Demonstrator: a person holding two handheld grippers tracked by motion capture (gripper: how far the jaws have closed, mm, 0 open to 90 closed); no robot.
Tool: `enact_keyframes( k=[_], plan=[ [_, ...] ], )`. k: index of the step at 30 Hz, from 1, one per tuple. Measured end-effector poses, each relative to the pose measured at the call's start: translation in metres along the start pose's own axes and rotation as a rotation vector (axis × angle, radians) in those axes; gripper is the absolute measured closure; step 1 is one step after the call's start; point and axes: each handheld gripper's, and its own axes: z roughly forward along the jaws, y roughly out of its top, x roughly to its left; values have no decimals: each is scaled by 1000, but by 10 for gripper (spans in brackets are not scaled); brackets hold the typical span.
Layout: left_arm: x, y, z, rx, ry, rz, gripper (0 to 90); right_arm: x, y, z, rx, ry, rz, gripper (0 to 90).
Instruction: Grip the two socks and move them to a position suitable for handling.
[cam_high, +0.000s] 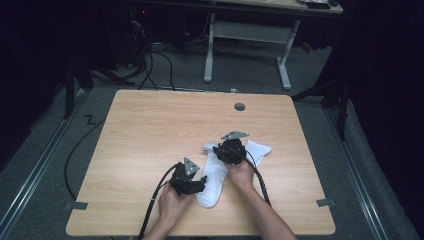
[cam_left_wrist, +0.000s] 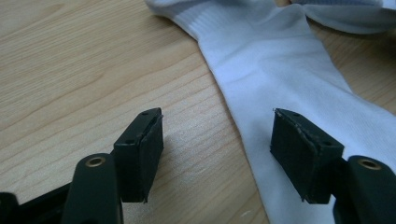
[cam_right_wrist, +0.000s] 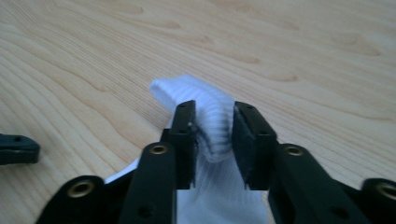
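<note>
A light wooden table (cam_high: 150, 130) fills the middle of the high view, and a white sock (cam_high: 212, 185) is laid on its near half, running from a toe end near the front edge up to a folded cuff further back and to the right. A small grey round cap (cam_high: 240, 106) is set into the table top near the far edge, well apart from the sock. Beyond the table, a white-legged desk frame (cam_high: 247, 50) and dark cables (cam_high: 160, 60) are seen on the grey floor — nothing of this stands between the grippers and the sock.

The left gripper (cam_high: 189, 181) is held just beside the sock's lower part. In the left gripper view its jaws are spread wide; one pad (cam_left_wrist: 140, 154) is placed over bare wood and the other (cam_left_wrist: 301, 156) over the white fabric, with nothing pinched between them.

The right gripper (cam_high: 231, 150) is held over the sock's upper part. In the right gripper view the ribbed cuff (cam_right_wrist: 205, 107) is raised in a fold between the jaws — these are only partly closed, and whether the pads press on the fabric cannot be told.

No brand, label or writing can be read anywhere.
</note>
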Motion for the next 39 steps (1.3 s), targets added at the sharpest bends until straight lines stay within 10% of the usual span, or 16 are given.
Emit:
enact_keyframes(
  k=[9, 19, 25, 39],
  plan=[
    [-1, 0, 0, -2, 11, -5, 349, 3, -4, -24, -82, -45, -19, 617],
    [-1, 0, 0, 0, 12, -11, 350, 25, -38, -51, -42, 56, -18, 651],
    [-1, 0, -2, 14, -5, -10, 359, 28, -53, -38, 43, 51, -10, 625],
    [-12, -7, -20, 16, -63, 42, 357, 33, -51, -36, -21, 15, -77, 579]
  ],
)
